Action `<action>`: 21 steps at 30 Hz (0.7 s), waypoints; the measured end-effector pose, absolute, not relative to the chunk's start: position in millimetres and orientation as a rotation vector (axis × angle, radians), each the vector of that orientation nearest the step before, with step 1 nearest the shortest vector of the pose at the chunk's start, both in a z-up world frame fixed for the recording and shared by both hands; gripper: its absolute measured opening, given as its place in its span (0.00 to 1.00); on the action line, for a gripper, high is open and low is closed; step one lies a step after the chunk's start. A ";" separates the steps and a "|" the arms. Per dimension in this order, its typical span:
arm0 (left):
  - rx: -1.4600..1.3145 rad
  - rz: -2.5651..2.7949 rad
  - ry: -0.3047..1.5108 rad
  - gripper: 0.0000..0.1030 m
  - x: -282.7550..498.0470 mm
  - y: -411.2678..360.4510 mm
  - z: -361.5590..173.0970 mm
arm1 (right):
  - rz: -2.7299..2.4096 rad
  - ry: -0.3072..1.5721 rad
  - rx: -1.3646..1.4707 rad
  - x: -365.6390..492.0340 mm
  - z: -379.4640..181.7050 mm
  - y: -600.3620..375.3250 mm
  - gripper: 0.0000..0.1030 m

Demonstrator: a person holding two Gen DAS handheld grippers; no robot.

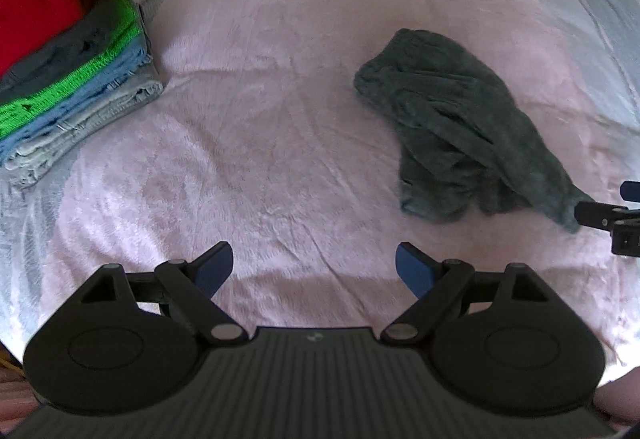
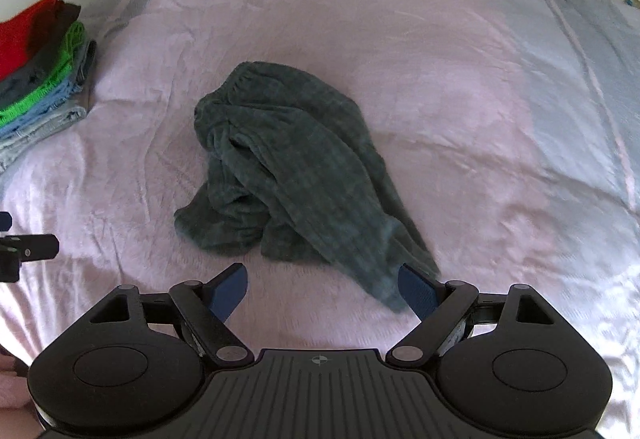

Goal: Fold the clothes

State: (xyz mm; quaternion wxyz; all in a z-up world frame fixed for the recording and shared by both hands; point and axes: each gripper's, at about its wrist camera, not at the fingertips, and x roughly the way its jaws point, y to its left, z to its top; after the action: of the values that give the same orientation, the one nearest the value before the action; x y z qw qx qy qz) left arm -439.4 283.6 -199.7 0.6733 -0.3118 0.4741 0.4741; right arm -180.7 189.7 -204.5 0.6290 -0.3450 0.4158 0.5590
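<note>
Your right tool [image 2: 322, 293] stands wide, nothing clamped in it. The dark garment [image 2: 288, 167] lies crumpled on the bed [image 2: 460, 99] just ahead of it, and one trailing end runs down to the tool's right finger [image 2: 418, 293], seeming to touch it or lie against it; the blur there leaves that unsure. That end is the loose part nearest you, so it is the natural place to take hold if you mean to spread the piece.

Your left tool [image 1: 314, 271] is also wide and holds nothing. It hangs over bare blanket, with the garment [image 1: 460, 135] ahead and to its right, well apart from its fingers. Kept there, it leaves room to lay the piece flat between the two tools.

Far ahead and to the left of both tools sits the stack [image 1: 68, 71]: red on top, then dark, green, blue and pale denim, edges roughly squared. It sits at the bed's edge, clear of the working space.

The garment is bunched with no flat panel showing, so I judge it needs opening out before any fold will hold.
</note>
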 end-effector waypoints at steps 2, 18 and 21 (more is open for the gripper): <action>-0.716 1.075 1.057 0.84 -441.9 292.2 -211.9 | 1.312 0.900 -0.809 -184.1 -217.9 201.4 0.83; -0.762 1.138 1.028 0.84 -432.7 315.3 -261.7 | 1.607 0.678 -0.947 -197.3 -304.5 270.0 0.11; -0.768 1.150 1.031 0.83 -428.7 316.2 -266.6 | 1.632 0.730 -0.834 -172.4 -292.8 270.4 0.07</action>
State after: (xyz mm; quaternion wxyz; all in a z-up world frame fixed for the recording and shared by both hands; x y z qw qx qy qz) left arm -428.7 316.2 -266.6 0.6505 -0.3380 0.4541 0.5064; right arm -172.4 270.4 -292.8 0.5518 -0.3524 0.3086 0.6900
